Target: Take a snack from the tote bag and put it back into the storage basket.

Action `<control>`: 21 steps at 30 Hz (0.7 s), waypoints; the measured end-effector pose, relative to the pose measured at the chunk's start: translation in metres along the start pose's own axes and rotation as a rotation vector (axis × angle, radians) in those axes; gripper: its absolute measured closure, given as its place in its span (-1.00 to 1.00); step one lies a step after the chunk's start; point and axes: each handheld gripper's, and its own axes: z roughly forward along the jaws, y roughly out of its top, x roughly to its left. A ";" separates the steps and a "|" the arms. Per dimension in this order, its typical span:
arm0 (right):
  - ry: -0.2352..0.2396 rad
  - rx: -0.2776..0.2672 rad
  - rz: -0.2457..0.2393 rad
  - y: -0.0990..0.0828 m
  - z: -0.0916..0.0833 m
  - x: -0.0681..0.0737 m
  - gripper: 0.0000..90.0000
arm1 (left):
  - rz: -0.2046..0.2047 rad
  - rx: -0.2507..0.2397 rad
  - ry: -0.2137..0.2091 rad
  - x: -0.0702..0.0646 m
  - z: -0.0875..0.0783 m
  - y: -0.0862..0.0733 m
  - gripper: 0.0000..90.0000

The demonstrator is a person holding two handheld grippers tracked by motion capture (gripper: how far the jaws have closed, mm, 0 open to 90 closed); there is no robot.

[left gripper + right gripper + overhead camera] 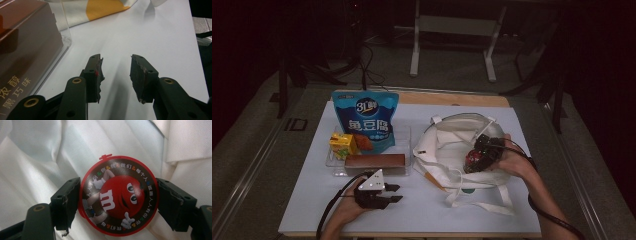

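We note one round red candy tin (119,196) lying in the white cloth bag (447,142), right of centre, between the right gripper (478,159) jaws; the pads seem just clear of its rim, though the gap is hard to judge. The left gripper (115,75) sits near-left, jaws parted and empty. One clear tray (333,169) holds one blue pouch (366,120), one yellow carton (342,145), one brown box (374,162).

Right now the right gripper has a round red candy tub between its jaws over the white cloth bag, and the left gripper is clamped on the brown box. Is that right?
Not quite. The left gripper holds nothing: the left gripper view shows its jaws apart over bare table, the brown box off to one side. The right gripper does have the candy tub between its jaws over the white cloth bag.
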 end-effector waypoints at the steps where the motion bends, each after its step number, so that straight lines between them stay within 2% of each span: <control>1: -0.003 0.001 0.005 0.000 0.000 0.000 -0.46 | 0.001 0.001 0.001 0.000 0.000 0.000 0.35; 6: -0.026 -0.011 0.085 0.004 0.002 0.001 -0.46 | -0.001 0.001 0.000 0.000 0.000 0.000 0.35; 10: -0.029 -0.013 0.108 0.006 0.003 0.001 -0.46 | 0.000 0.001 0.000 0.000 0.000 0.000 0.35; 12: -0.025 0.005 0.087 0.007 0.002 0.001 -0.48 | 0.000 0.001 -0.001 0.000 0.000 0.000 0.35; 15: -0.040 0.046 0.020 0.007 0.004 0.002 -0.56 | 0.001 0.001 -0.001 0.000 0.000 0.000 0.35; 21: -0.064 0.056 -0.046 0.004 0.011 0.004 -0.61 | 0.003 0.002 -0.002 0.000 0.000 0.000 0.35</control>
